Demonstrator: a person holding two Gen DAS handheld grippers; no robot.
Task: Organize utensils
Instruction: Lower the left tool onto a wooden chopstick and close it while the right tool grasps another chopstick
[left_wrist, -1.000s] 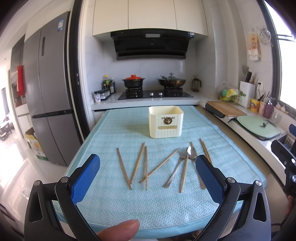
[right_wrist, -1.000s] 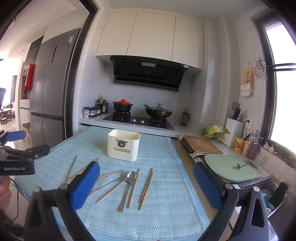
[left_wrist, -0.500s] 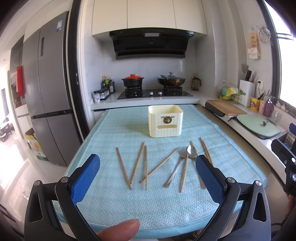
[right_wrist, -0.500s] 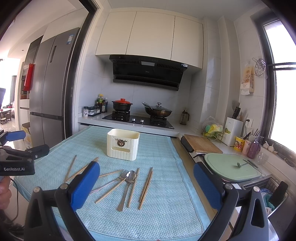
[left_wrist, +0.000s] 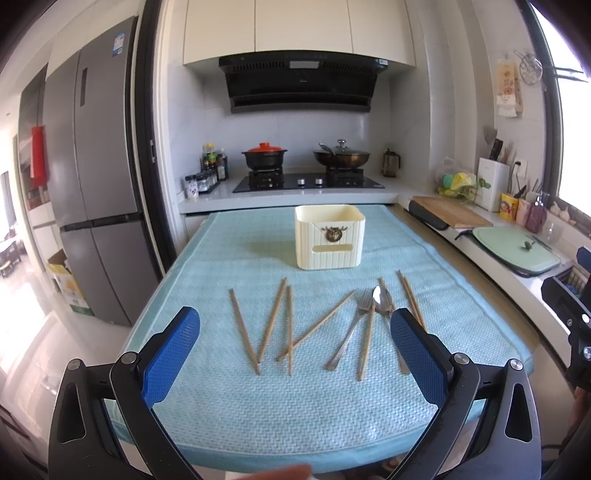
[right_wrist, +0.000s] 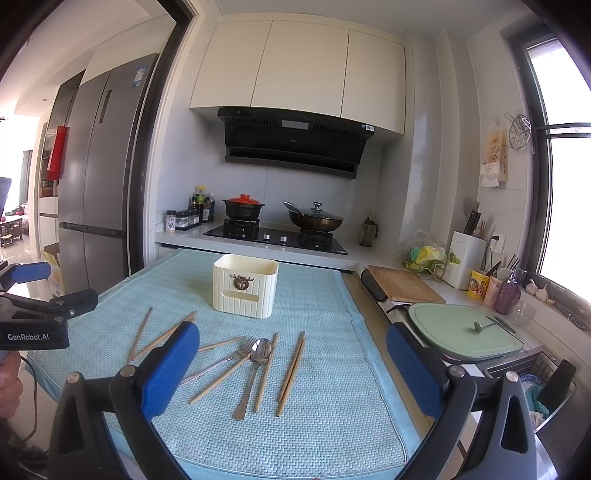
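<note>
- While both grippers hover with jaws spread, wooden chopsticks (left_wrist: 242, 330), a fork (left_wrist: 351, 332) and spoon (left_wrist: 382, 306) lie scattered before a cream holder (left_wrist: 328, 236).
- Nothing has moved since earlier.

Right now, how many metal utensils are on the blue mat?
2: the fork and the spoon, lying side by side among the chopsticks. None seems hidden.

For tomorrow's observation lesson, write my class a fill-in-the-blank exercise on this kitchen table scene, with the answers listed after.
1. The cream holder stands on a light ____ mat.
2. Among the chopsticks lie one fork and one ____.
3. The left gripper and the right gripper both have their jaws ____.
4. On the stove, the black pot has a ____ lid.

Answers: blue; spoon; open; red
</note>
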